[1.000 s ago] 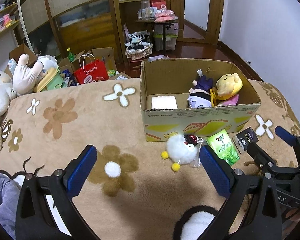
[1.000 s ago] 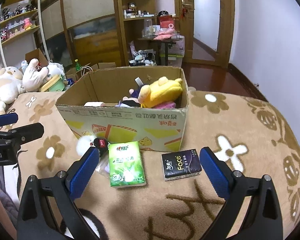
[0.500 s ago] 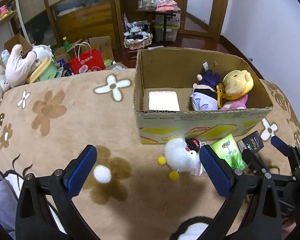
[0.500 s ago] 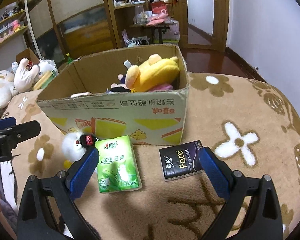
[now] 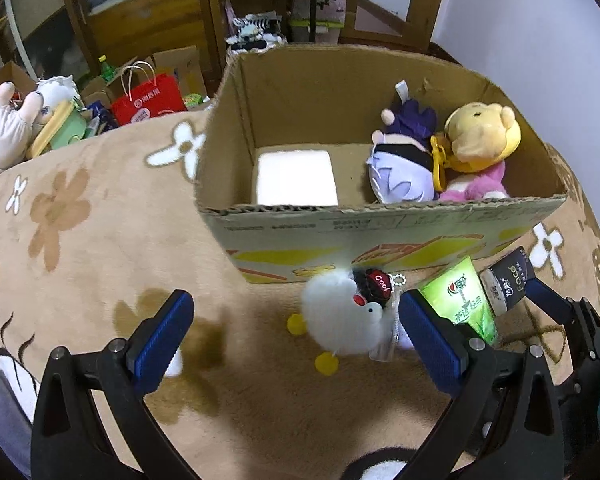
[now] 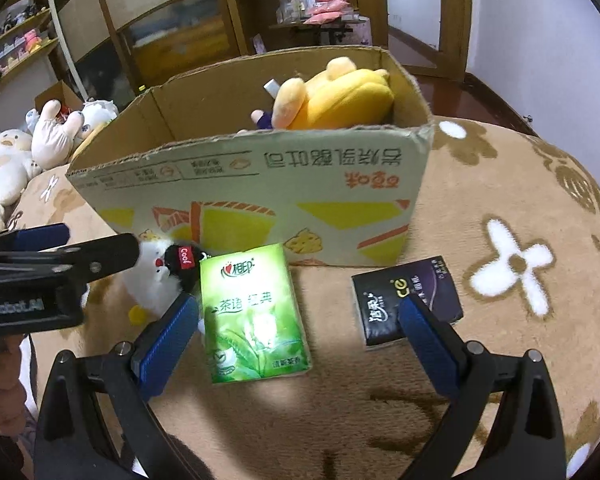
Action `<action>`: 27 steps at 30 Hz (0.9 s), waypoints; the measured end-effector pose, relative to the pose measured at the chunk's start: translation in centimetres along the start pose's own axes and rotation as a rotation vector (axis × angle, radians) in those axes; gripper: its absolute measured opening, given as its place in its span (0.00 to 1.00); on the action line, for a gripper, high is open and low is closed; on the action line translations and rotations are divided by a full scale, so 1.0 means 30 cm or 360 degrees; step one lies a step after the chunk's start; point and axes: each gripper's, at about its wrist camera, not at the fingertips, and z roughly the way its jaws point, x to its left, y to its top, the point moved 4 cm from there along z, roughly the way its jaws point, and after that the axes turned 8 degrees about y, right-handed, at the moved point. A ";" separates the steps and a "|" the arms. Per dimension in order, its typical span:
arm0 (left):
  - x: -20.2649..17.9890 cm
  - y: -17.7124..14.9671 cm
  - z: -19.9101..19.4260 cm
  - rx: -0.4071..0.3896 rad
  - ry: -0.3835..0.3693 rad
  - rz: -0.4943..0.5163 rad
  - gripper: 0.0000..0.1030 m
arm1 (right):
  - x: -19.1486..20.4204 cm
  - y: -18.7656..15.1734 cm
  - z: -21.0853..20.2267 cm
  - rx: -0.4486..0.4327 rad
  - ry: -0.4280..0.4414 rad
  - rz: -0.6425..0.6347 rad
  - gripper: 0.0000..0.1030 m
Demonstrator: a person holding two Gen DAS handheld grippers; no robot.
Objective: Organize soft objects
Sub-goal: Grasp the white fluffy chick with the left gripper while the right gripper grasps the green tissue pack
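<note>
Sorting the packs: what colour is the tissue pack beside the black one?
Green, with a leaf print, seen best in the right wrist view: tissue pack.

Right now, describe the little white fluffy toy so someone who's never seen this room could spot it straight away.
Find the open cardboard box standing on the brown flowered blanket. Three things lie along its front wall: a white fluffy toy, a green tissue pack and a black tissue pack. The toy is the leftmost, round and furry, with yellow feet and a black cap reading "Cool".
</note>
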 end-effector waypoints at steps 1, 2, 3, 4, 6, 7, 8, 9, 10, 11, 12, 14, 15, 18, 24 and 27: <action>-0.004 -0.001 0.007 0.0009 -0.0003 0.0004 0.98 | 0.004 -0.005 0.007 0.0014 0.0007 -0.0004 1.00; -0.011 -0.003 0.021 0.0025 -0.0007 0.0013 0.98 | 0.007 -0.008 0.014 0.0027 0.0012 -0.0008 1.00; -0.014 -0.004 0.030 0.0035 -0.0004 0.0017 0.98 | 0.011 -0.012 0.021 0.0040 0.0013 -0.0015 1.00; -0.017 -0.005 0.039 0.0046 0.0000 0.0018 0.98 | 0.015 -0.015 0.028 0.0050 0.0014 -0.0021 1.00; -0.022 -0.009 0.058 0.0067 0.0000 0.0024 0.98 | 0.023 -0.020 0.040 0.0064 0.0018 -0.0033 1.00; -0.022 -0.010 0.065 0.0075 0.0002 0.0025 0.98 | 0.028 -0.023 0.047 0.0070 0.0015 -0.0047 1.00; -0.022 -0.011 0.075 0.0086 0.0003 0.0026 0.98 | 0.032 -0.025 0.052 0.0074 0.0008 -0.0061 1.00; -0.023 -0.012 0.083 0.0094 0.0003 0.0027 0.98 | 0.037 -0.026 0.057 0.0076 -0.0003 -0.0077 1.00; -0.025 -0.013 0.092 0.0104 0.0004 0.0027 0.98 | 0.040 -0.026 0.061 0.0074 -0.0012 -0.0088 1.00; -0.026 -0.015 0.102 0.0116 0.0004 0.0026 0.98 | 0.041 -0.026 0.063 0.0071 -0.0019 -0.0095 1.00; -0.028 -0.016 0.109 0.0124 0.0004 0.0027 0.98 | 0.042 -0.027 0.065 0.0069 -0.0026 -0.0098 1.00; -0.032 -0.017 0.121 0.0137 -0.0006 0.0027 0.98 | 0.044 -0.031 0.071 0.0070 -0.0039 -0.0101 1.00; -0.034 -0.017 0.124 0.0139 -0.0008 0.0027 0.98 | 0.043 -0.033 0.072 0.0068 -0.0049 -0.0102 0.99; -0.036 -0.014 0.138 0.0147 -0.0007 0.0034 0.98 | 0.040 -0.031 0.074 0.0062 -0.0073 -0.0107 0.96; -0.044 -0.016 0.159 0.0177 -0.0027 0.0047 0.98 | 0.043 -0.030 0.075 0.0052 -0.0088 -0.0127 0.94; -0.042 -0.012 0.173 0.0190 -0.0039 0.0049 0.98 | 0.043 -0.025 0.076 0.0049 -0.0092 -0.0135 0.94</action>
